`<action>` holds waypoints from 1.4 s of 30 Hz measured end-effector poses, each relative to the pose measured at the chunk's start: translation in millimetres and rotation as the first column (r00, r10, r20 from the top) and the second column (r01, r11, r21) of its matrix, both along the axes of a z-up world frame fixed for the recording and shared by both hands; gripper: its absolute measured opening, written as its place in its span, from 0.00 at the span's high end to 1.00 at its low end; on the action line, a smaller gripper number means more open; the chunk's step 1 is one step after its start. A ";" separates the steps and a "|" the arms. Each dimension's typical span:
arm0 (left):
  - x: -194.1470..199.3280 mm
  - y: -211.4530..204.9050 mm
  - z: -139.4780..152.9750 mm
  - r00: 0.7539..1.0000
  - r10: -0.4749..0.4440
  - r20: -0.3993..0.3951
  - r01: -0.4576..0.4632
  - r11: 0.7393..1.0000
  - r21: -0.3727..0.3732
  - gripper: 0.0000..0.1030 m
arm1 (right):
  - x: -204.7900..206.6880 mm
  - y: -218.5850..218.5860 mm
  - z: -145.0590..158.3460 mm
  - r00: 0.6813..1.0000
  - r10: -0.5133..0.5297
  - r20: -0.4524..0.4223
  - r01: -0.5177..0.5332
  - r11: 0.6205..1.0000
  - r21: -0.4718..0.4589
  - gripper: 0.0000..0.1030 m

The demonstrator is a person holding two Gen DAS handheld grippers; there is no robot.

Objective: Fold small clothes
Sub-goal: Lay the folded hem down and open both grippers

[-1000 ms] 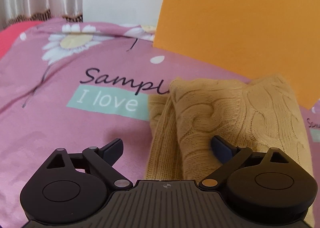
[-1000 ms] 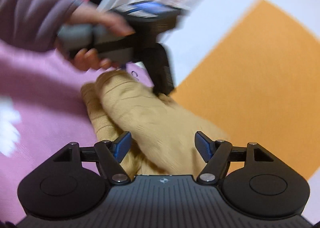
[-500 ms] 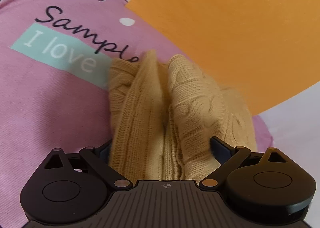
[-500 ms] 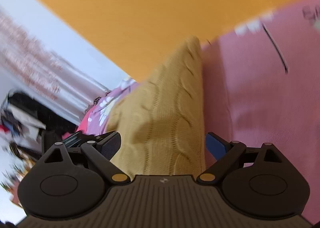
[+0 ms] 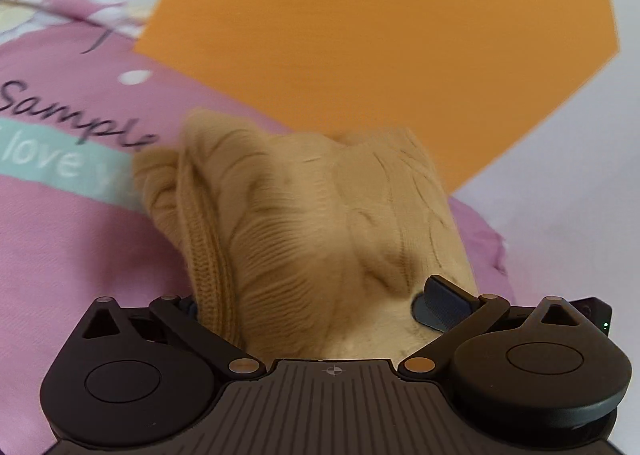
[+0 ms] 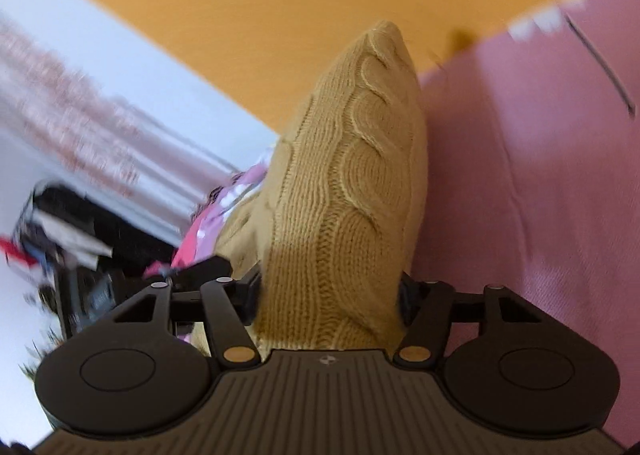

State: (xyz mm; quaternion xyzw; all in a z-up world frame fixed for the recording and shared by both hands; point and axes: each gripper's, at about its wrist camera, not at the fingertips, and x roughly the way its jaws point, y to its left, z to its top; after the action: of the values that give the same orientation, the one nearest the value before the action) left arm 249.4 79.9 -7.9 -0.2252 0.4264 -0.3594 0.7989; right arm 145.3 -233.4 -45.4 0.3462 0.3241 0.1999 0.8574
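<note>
A tan cable-knit garment (image 5: 320,207) lies bunched on the pink printed bedsheet (image 5: 60,255). My left gripper (image 5: 316,299) stands open and wide, with the near end of the knit filling the gap. Its right fingertip (image 5: 440,295) dents the fabric, while the left one is hidden behind a ribbed edge. In the right wrist view, which is rolled onto its side, the same garment (image 6: 352,175) runs away from the camera. My right gripper (image 6: 328,295) is closing, and its pads press both sides of the knit.
An orange panel (image 5: 380,35) on a pale wall rises behind the bed, also in the right wrist view as the orange panel (image 6: 280,15). Pink sheet (image 6: 540,175) fills the right side there. Curtains and dark clutter (image 6: 80,247) show blurred at the left.
My right gripper rolled onto its side, came to the garment's end and narrowed its jaws onto it. The left view swung over the knit, which has bunched up between its fingers.
</note>
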 end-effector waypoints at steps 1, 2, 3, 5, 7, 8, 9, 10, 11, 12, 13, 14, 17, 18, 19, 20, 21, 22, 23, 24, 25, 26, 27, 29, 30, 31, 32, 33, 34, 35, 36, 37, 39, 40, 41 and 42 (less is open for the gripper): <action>-4.9 -3.8 4.3 1.000 -0.013 0.007 0.013 1.000 -0.005 0.00 | -10.2 -3.0 9.7 1.000 -0.003 0.023 0.003 1.000 -0.015 0.36; -11.3 -9.6 8.9 0.999 -0.030 0.017 0.030 0.999 -0.012 0.00 | -17.9 -7.4 16.8 0.999 -0.008 0.038 0.008 1.000 -0.021 0.36; -18.5 -15.3 13.9 0.998 -0.049 0.031 0.049 0.998 -0.024 0.00 | -25.3 -14.2 23.3 0.999 -0.015 0.049 0.016 1.000 -0.018 0.36; -33.0 -26.7 22.8 0.995 -0.082 0.060 0.085 0.995 -0.050 0.00 | -45.2 -32.9 35.8 0.997 -0.046 0.062 0.047 0.999 -0.011 0.36; -43.9 -43.3 26.3 0.993 -0.093 0.074 0.095 0.995 -0.021 0.00 | -62.3 -49.5 40.9 0.995 -0.085 0.049 0.086 0.996 -0.021 0.34; -46.8 -53.7 24.5 0.993 -0.094 0.071 0.092 0.995 0.024 0.00 | -69.8 -56.8 39.2 0.994 -0.108 0.032 0.109 0.994 -0.026 0.32; -49.0 -66.4 19.3 0.994 -0.089 0.062 0.083 0.992 0.093 0.00 | -74.6 -62.2 34.6 0.992 -0.129 0.012 0.129 0.991 -0.035 0.31; -50.5 -78.0 12.7 0.995 -0.085 0.051 0.075 0.984 0.164 0.00 | -76.7 -65.4 26.8 0.988 -0.154 -0.018 0.153 0.986 -0.059 0.29; -53.1 -90.4 4.1 0.996 -0.084 0.044 0.071 0.967 0.244 0.00 | -80.0 -67.4 19.2 0.982 -0.180 -0.051 0.175 0.981 -0.089 0.28; -56.4 -100.9 -3.5 0.996 -0.077 0.046 0.058 0.944 0.325 0.00 | -81.1 -68.5 11.5 0.975 -0.204 -0.088 0.193 0.973 -0.126 0.27; -61.6 -110.5 -10.4 0.995 -0.069 0.065 0.037 0.912 0.409 0.00 | -82.2 -68.0 1.9 0.965 -0.231 -0.123 0.207 0.961 -0.180 0.24; -67.1 -114.9 -13.6 0.993 -0.076 0.087 0.031 0.901 0.433 0.00 | -85.8 -68.8 -2.7 0.960 -0.254 -0.121 0.225 0.952 -0.209 0.20; -84.4 -118.6 -7.8 0.983 -0.063 0.171 -0.030 0.871 0.490 0.00 | -99.3 -73.4 0.1 0.964 -0.247 -0.099 0.221 0.951 -0.216 0.18; -90.5 -120.5 -4.9 0.977 -0.064 0.201 -0.051 0.855 0.517 0.00 | -103.9 -74.9 4.5 0.965 -0.245 -0.089 0.220 0.948 -0.228 0.18; -96.0 -120.9 -2.3 0.970 -0.066 0.234 -0.073 0.838 0.541 0.00 | -105.6 -73.9 9.1 0.966 -0.247 -0.076 0.222 0.942 -0.250 0.18; -100.3 -120.8 -0.7 0.963 -0.069 0.260 -0.091 0.825 0.558 0.00 | -108.4 -74.2 13.2 0.966 -0.248 -0.066 0.222 0.936 -0.272 0.17; -104.2 -119.6 -0.1 0.958 -0.070 0.279 -0.107 0.813 0.572 0.00 | -112.1 -72.7 19.4 0.968 -0.244 -0.057 0.217 0.931 -0.294 0.17; -103.7 -114.1 2.0 0.955 -0.068 0.290 -0.119 0.806 0.581 0.00 | -114.4 -69.6 22.2 0.970 -0.236 -0.053 0.208 0.927 -0.312 0.16; -104.1 -110.6 -0.3 0.952 -0.065 0.298 -0.129 0.800 0.586 0.00 | -115.2 -66.1 21.3 0.973 -0.224 -0.054 0.196 0.926 -0.322 0.16; -105.1 -107.8 -2.5 0.950 -0.060 0.305 -0.139 0.796 0.589 0.00 | -112.9 -58.6 19.4 0.975 -0.213 -0.058 0.184 0.928 -0.325 0.16; -102.2 -105.9 -5.2 0.949 -0.053 0.310 -0.148 0.793 0.590 0.00 | -111.4 -53.9 15.0 0.976 -0.207 -0.062 0.176 0.928 -0.330 0.13; -104.7 -102.8 -6.3 0.948 -0.048 0.315 -0.156 0.792 0.591 0.00 | -110.5 -48.7 11.1 0.977 -0.206 -0.064 0.172 0.924 -0.342 0.11; -106.2 -100.1 -7.7 0.946 -0.042 0.321 -0.166 0.789 0.591 0.00 | -109.7 -41.6 9.9 0.978 -0.199 -0.064 0.164 0.921 -0.354 0.10; -107.1 -96.4 -10.8 0.946 -0.019 0.323 -0.186 0.783 0.593 0.00 | -104.0 -31.1 -0.3 0.982 -0.180 -0.061 0.143 0.910 -0.388 0.08; -106.5 -95.2 -10.6 0.949 -0.004 0.314 -0.192 0.783 0.592 0.00 | -103.0 -27.9 -2.1 0.983 -0.176 -0.060 0.138 0.906 -0.400 0.08; -106.9 -94.8 -9.5 0.952 0.009 0.307 -0.197 0.783 0.590 0.00 | -102.1 -26.7 -3.9 0.982 -0.177 -0.065 0.137 0.904 -0.404 0.07; -109.0 -95.0 -7.6 0.952 0.018 0.305 -0.204 0.779 0.592 0.00 | -102.3 -26.0 -3.5 0.981 -0.181 -0.071 0.138 0.905 -0.403 0.07; -112.4 -94.5 -5.7 0.952 0.025 0.305 -0.212 0.775 0.596 0.00 | -103.5 -25.5 -1.2 0.981 -0.182 -0.074 0.137 0.904 -0.404 0.07; -117.3 -94.9 -2.8 0.952 0.032 0.306 -0.218 0.771 0.598 0.00 | -107.5 -25.5 2.0 0.981 -0.180 -0.072 0.135 0.902 -0.411 0.07; -123.2 -94.8 0.1 0.951 0.036 0.309 -0.223 0.768 0.600 0.00 | -110.1 -26.0 3.7 0.981 -0.180 -0.068 0.135 0.897 -0.420 0.07; -127.9 -95.0 2.1 0.950 0.040 0.310 -0.229 0.767 0.600 0.00 | -113.5 -26.6 5.6 0.981 -0.181 -0.064 0.136 0.891 -0.433 0.07; -131.5 -95.2 3.4 0.950 0.048 0.309 -0.233 0.767 0.598 0.00 | -117.5 -26.2 7.3 0.981 -0.181 -0.062 0.136 0.886 -0.443 0.07; -139.8 -95.4 5.9 0.951 0.066 0.301 -0.242 0.766 0.596 0.00 | -124.5 -25.1 9.3 0.982 -0.177 -0.061 0.130 0.880 -0.458 0.07; -143.9 -95.8 7.1 0.952 0.075 0.296 -0.246 0.765 0.596 0.00 | -127.8 -24.3 10.6 0.983 -0.172 -0.062 0.124 0.876 -0.467 0.07; -147.8 -95.9 8.1 0.953 0.081 0.293 -0.248 0.765 0.594 0.00 | -130.4 -23.4 11.8 0.984 -0.167 -0.062 0.118 0.872 -0.475 0.07; -152.1 -95.7 9.6 0.952 0.090 0.292 -0.254 0.766 0.591 0.00 | -133.4 -21.9 13.0 0.985 -0.159 -0.061 0.110 0.867 -0.487 0.07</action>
State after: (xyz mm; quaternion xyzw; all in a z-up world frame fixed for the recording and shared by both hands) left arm 97.3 -15.8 1.6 0.0590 0.3956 -0.1486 0.9044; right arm 11.9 -255.4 -32.4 0.1534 0.3807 0.0354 0.9112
